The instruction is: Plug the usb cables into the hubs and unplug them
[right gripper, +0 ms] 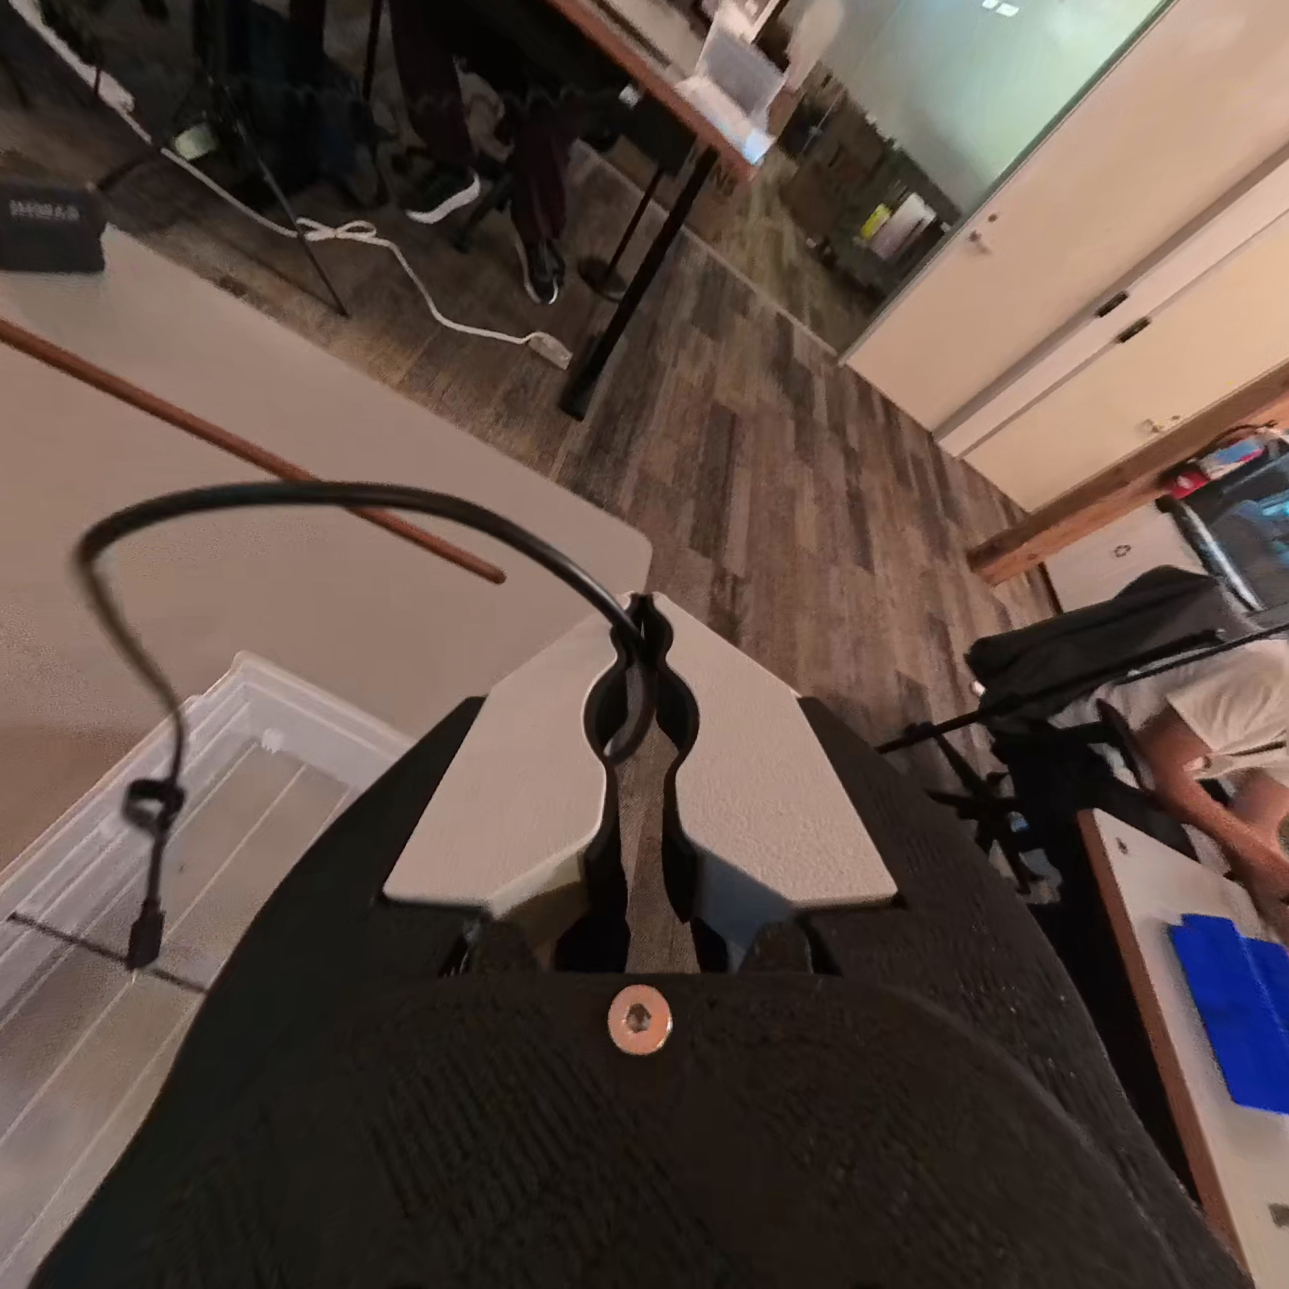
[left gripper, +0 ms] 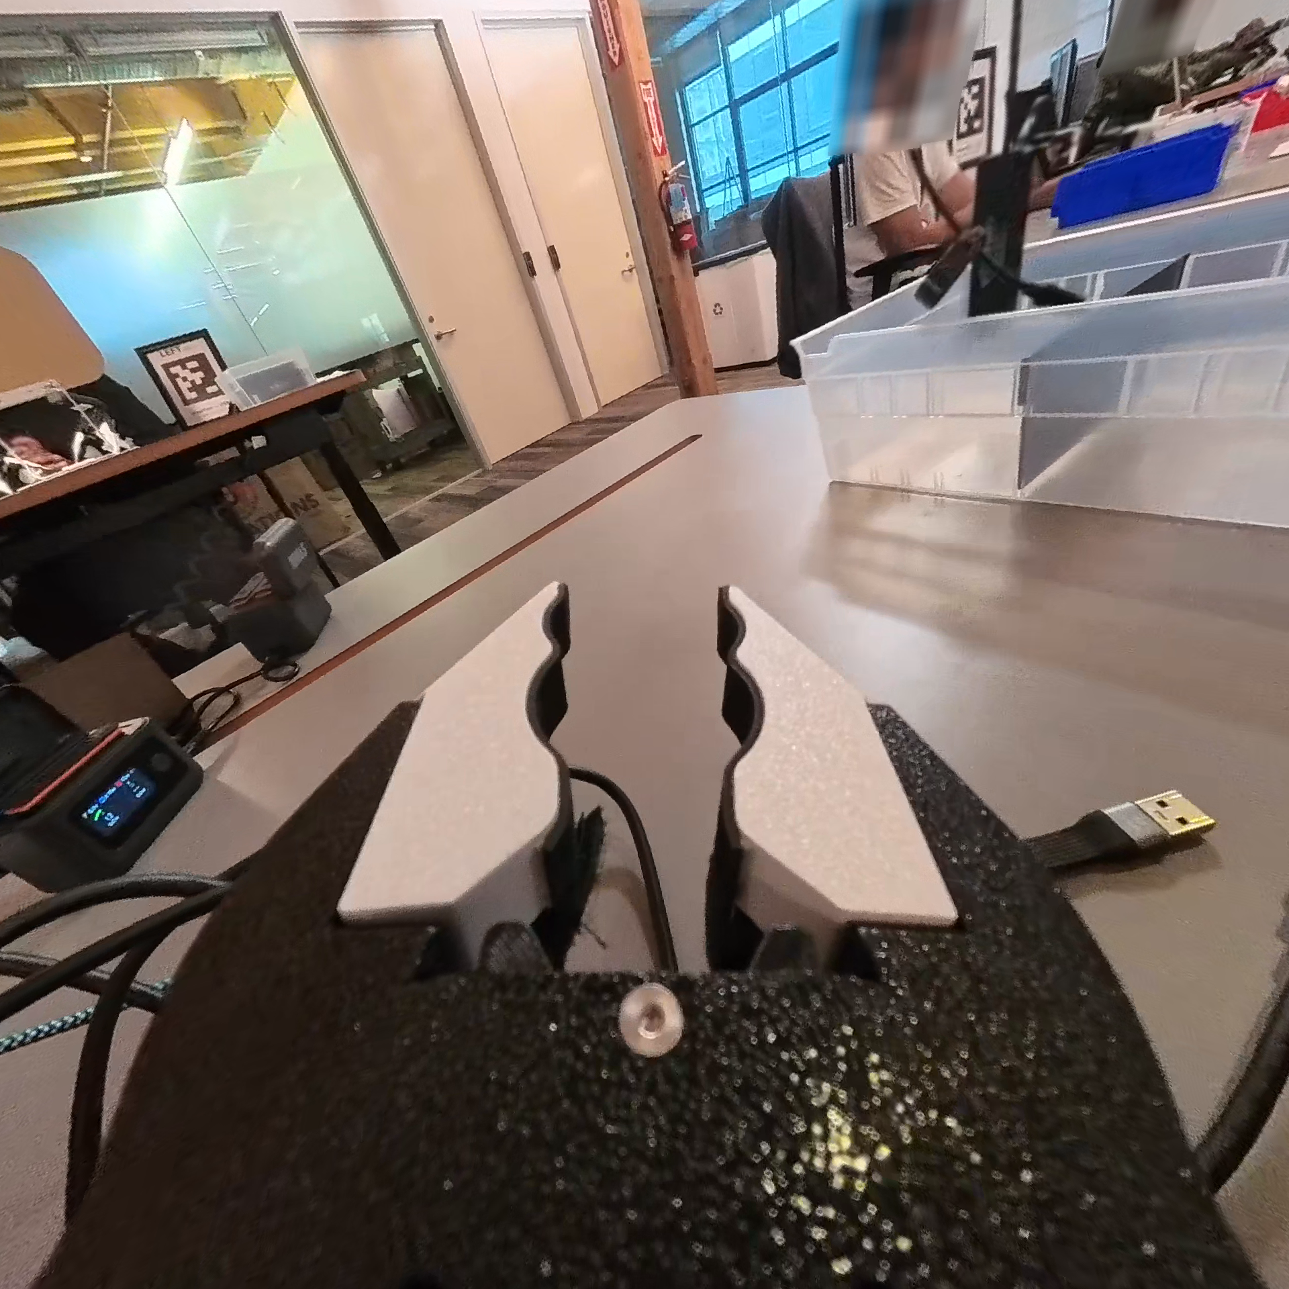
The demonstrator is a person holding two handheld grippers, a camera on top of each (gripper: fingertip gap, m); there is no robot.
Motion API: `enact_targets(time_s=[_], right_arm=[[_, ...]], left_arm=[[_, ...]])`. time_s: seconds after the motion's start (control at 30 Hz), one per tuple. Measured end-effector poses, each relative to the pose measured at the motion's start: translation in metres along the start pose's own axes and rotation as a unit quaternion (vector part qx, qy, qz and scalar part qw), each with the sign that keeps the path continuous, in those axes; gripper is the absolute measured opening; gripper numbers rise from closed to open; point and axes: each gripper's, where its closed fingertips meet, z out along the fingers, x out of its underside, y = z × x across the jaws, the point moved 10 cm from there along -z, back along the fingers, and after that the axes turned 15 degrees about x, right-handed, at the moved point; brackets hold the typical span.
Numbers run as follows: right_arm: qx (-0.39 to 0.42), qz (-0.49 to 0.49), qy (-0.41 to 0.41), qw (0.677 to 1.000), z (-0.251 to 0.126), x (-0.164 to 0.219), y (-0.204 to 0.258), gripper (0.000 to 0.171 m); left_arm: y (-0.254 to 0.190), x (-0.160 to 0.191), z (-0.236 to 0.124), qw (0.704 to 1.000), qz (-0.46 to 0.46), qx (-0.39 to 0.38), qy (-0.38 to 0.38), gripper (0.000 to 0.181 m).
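The left gripper (left gripper: 640, 614) sits low over the grey table (left gripper: 907, 662) at the centre of its view, its two grey fingers (left gripper: 481, 753) spread apart with nothing between them. A thin black cable (left gripper: 638, 837) curves on the table beneath the gap near the finger bases. At the right edge of that frame a flat black cable ends in a gold-coloured plug (left gripper: 1158, 823) lying on the table, just beside the gripper's black body. A clear plastic bin (left gripper: 1046, 411) stands at the upper right of the frame, and a small black device with a lit screen (left gripper: 104, 802) rests at the lower left among more cables.

In the right wrist view, the right gripper (right gripper: 645, 614) is pressed together at its tips, pinching a thin black USB cable (right gripper: 335, 492). The cable arcs up and over to the left of the frame, then hangs down to a small black connector (right gripper: 143, 931) dangling above a clear bin (right gripper: 139, 872); motion blur makes the connector type hard to tell. No hub is clearly visible in either view.
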Motion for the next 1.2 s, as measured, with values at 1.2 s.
enact_targets(time_s=[1.2], right_arm=[[-0.237, -0.297, 0.251, 0.890, 0.076, 0.104, 0.224, 0.000]], left_arm=[[-0.008, -0.003, 0.003, 0.999, 0.036, 0.010, 0.014, 0.033]])
